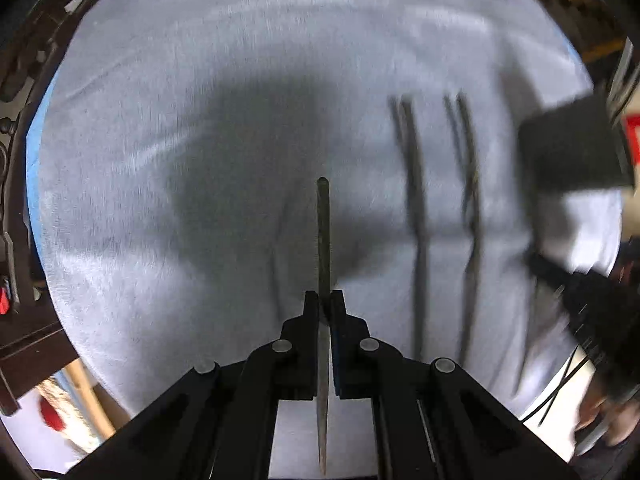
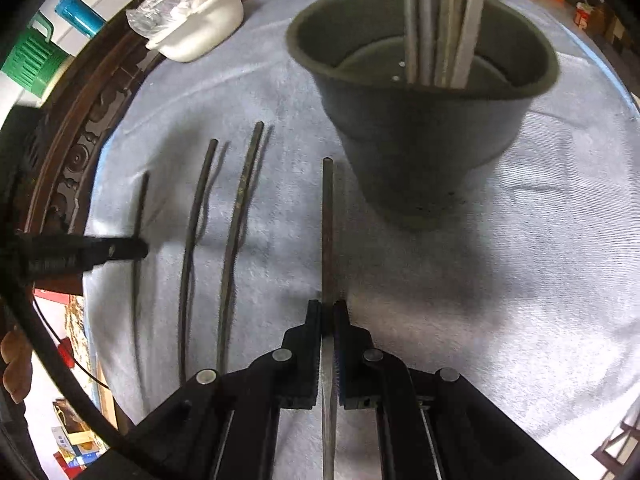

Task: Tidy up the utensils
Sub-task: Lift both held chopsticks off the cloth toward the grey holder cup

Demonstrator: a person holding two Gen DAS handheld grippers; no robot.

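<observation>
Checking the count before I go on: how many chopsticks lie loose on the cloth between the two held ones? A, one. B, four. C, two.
C: two chopsticks lie side by side on the cloth, between the sticks clamped in the left gripper and right gripper.

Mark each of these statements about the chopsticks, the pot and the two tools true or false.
1. The right tool is shut on a chopstick. True.
2. The left tool is open and holds nothing. False: it is shut on a chopstick.
3. The dark pot lies tipped on its side. False: it stands upright on the cloth.
4. Utensils stand inside the pot. True.
5. Two chopsticks lie loose on the cloth between the tools. True.
</observation>
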